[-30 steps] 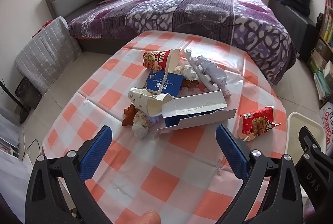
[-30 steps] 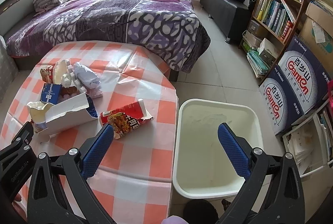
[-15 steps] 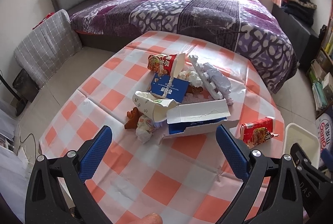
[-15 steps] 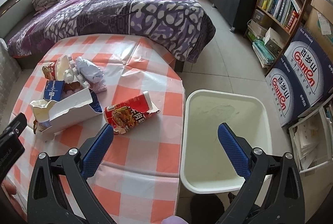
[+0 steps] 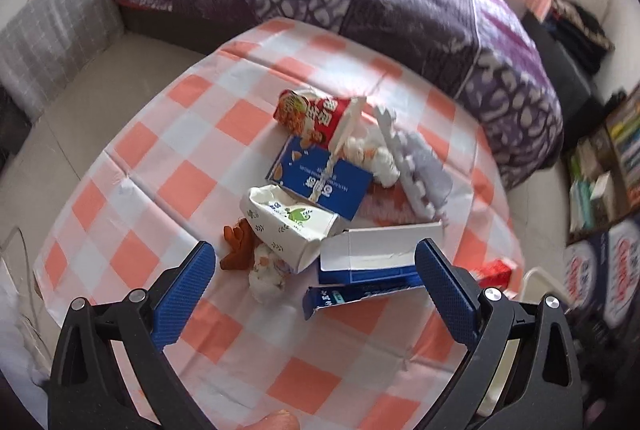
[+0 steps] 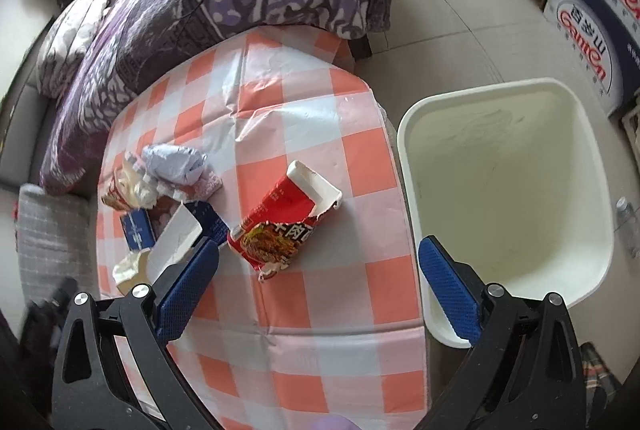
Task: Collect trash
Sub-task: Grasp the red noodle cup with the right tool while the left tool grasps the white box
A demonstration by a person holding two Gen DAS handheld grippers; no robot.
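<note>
Red noodle packet [image 6: 286,222] sits just ahead of the right gripper [image 6: 318,282], white bin [image 6: 504,198] off to its right. Both it and the left gripper [image 5: 314,290] are wide open, holding nothing, over the checkered tabletop [image 5: 180,190].

Left wrist: looks down past its fingers at the trash pile [image 5: 332,198], near.
Right wrist: above table edge, white bin [image 6: 504,190] right.
Shared: checked tablecloth [image 5: 168,158], pile.

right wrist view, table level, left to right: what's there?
Blue carton → open white-lined box → torn red noodle packet → white bin on the floor past the table edge.
</note>
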